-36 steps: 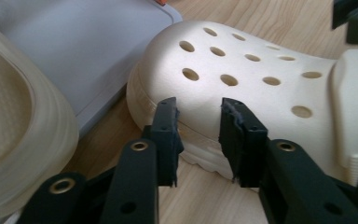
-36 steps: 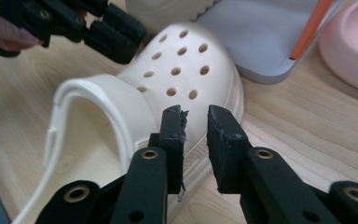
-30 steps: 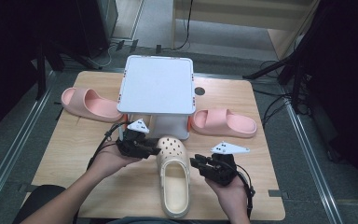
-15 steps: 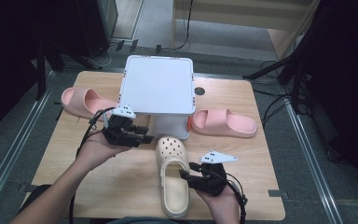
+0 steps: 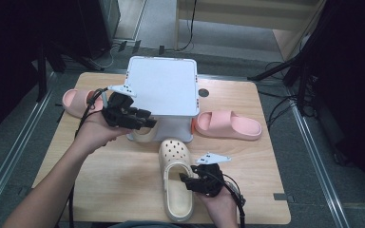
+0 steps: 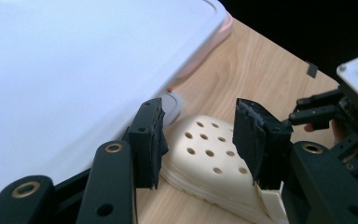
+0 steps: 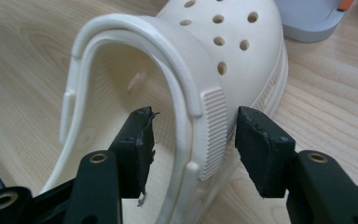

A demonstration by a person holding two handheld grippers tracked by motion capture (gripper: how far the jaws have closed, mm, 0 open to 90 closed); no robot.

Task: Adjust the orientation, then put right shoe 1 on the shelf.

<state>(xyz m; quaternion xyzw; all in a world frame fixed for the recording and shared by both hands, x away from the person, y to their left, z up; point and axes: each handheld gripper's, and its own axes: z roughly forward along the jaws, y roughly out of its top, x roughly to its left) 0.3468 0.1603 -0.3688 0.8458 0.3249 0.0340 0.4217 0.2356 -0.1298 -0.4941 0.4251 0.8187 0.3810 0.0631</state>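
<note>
The white stand (image 5: 163, 85) hides part of a cream shoe (image 5: 142, 135) beneath it.

L tool (image 5: 145, 121) raised, jaws apart, just been opening; R tool (image 5: 186, 180) low, jaws also just opening.

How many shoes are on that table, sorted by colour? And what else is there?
Pink slides: 2 — left one, right one
Cream clogs: 2 — one in front, one partly hidden under the stand
White stand: 1
Total: 5 things, 4 of them shoes.
</note>
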